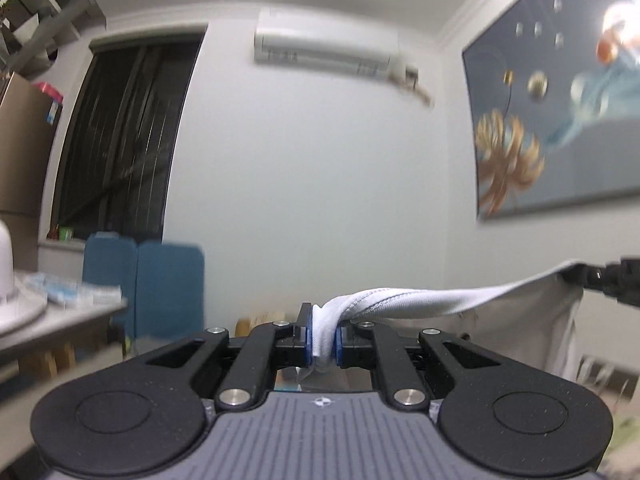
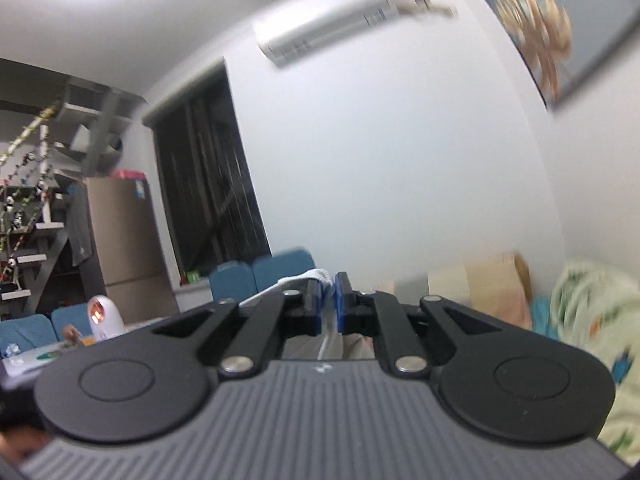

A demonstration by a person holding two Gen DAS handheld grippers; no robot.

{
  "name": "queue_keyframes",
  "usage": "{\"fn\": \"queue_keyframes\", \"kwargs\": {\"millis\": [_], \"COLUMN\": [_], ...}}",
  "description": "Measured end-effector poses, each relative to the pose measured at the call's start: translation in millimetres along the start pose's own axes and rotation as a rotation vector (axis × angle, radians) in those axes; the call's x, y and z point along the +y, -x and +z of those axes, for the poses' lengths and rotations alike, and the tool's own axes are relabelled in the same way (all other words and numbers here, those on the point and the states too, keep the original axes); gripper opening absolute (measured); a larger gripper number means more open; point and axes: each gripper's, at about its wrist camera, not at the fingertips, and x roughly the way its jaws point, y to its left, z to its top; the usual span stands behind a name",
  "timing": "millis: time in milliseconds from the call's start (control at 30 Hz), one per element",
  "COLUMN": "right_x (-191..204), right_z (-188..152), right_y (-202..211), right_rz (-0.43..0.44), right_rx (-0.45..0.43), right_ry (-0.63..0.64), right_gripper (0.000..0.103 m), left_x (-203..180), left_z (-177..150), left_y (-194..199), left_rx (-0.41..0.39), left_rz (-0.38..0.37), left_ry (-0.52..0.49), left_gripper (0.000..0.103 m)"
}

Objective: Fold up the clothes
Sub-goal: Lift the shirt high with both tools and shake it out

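A white garment [image 1: 420,300] hangs in the air, its stitched hem stretched between both grippers. My left gripper [image 1: 323,338] is shut on a bunched fold of that hem, the cloth squeezed between the blue pads. In the left wrist view the hem runs right to the other gripper [image 1: 612,276], and the body of the garment droops below it. My right gripper [image 2: 329,304] is shut on the white garment [image 2: 320,276]; a thin white edge shows between its blue pads and grey-white cloth hangs under them. Both cameras point up at the wall.
A table [image 1: 60,320] with a white appliance [image 1: 6,264] and packets stands at the left. Blue chairs [image 1: 152,284] sit under a dark window [image 1: 124,136]. A wall air conditioner [image 1: 324,46] and a large painting [image 1: 560,120] hang above. A patterned blanket [image 2: 592,320] lies at the right.
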Motion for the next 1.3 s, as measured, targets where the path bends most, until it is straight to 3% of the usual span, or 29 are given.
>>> {"fn": "queue_keyframes", "kwargs": {"millis": [133, 333, 600, 733, 967, 1133, 1300], "right_x": [31.5, 73.0, 98.5, 87.9, 24.1, -29.6, -95.8], "right_z": [56.7, 122.4, 156.0, 140.2, 61.6, -4.0, -86.0], "right_y": [38.1, 103.1, 150.7, 135.8, 45.3, -36.1, -140.5], "right_rz": [0.010, 0.013, 0.010, -0.010, -0.075, -0.125, -0.171], "right_rx": [-0.090, -0.210, -0.260, -0.202, -0.030, 0.104, 0.231], "right_ry": [0.051, 0.115, 0.168, 0.165, 0.106, 0.062, -0.008], "right_gripper": [0.010, 0.010, 0.010, 0.010, 0.010, 0.010, 0.010], "left_x": [-19.0, -55.7, -83.0, -78.5, -53.1, -31.2, 5.3], "left_z": [75.3, 154.3, 193.4, 165.2, 67.4, -18.1, -129.5], "left_y": [53.1, 136.8, 203.8, 176.1, 52.0, -66.9, -206.5], "left_rx": [-0.092, -0.200, -0.238, -0.179, 0.019, 0.159, 0.315], "left_rz": [-0.032, -0.055, -0.080, -0.080, -0.059, -0.024, 0.019], "left_ry": [-0.035, -0.107, -0.120, -0.106, -0.049, 0.003, 0.055], "left_gripper": [0.011, 0.011, 0.012, 0.012, 0.012, 0.013, 0.013]}}
